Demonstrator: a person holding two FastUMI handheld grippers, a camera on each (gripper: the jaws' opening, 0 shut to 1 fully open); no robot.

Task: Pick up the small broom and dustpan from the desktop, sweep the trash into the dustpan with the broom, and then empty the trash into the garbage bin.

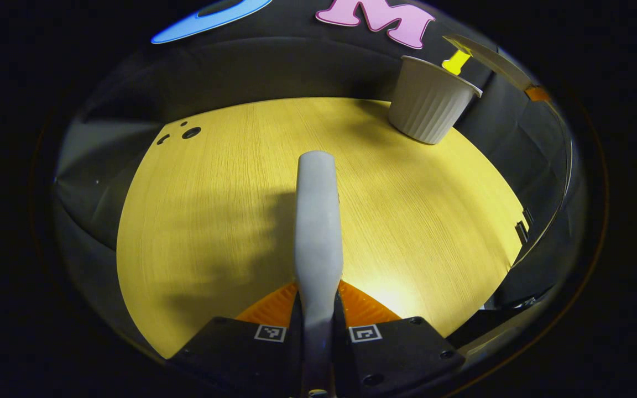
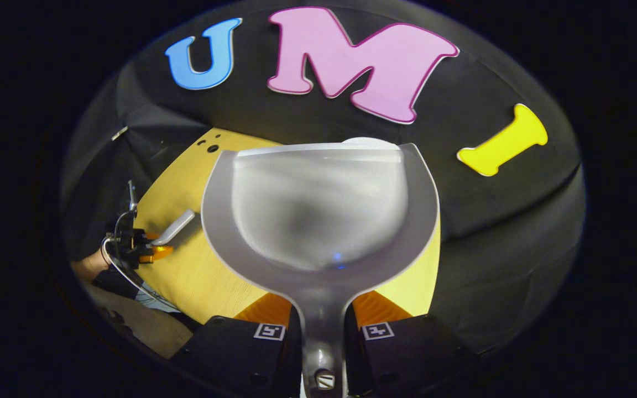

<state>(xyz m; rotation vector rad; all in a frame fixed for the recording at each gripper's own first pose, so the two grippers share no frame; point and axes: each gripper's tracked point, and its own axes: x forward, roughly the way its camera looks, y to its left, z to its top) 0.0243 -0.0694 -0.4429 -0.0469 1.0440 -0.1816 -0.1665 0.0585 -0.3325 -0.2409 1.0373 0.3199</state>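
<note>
Between my left fingers (image 1: 318, 309), low in the left gripper view, sits the broom (image 1: 317, 221). Both fingers press on its pale handle from either side, and it runs straight forward from them, out over the yellow tabletop (image 1: 213, 210). The rounded far end of the broom hangs above the middle of the tabletop; its bristles I cannot see. A dark shadow lies on the wood just left of the handle. Far ahead and to the right, at the tabletop's back edge by the black wall, stands the bin (image 1: 429, 102), a pale ribbed tub, upright and well apart from the broom. A few small dark holes (image 1: 190, 132) mark the tabletop's far left corner.

In the right gripper view, my right fingers (image 2: 321, 320) are closed on the neck of the dustpan (image 2: 318, 204), one finger on each side of its narrow stem. The pan spreads wide just ahead of the fingers, its grey scoop facing the camera and its front lip level at the top. Whether it holds any trash I cannot tell; the inside looks smooth and blurred. A pale curved rim peeks over the pan's lip, but I cannot say what it is. Beneath and beside the pan lies the same tabletop (image 2: 197, 276). Off to the left, farther away, my left gripper (image 2: 155, 243) shows with the broom (image 2: 177, 225) slanting up from it over the wood, and a hand (image 2: 89, 265) behind it.
</note>
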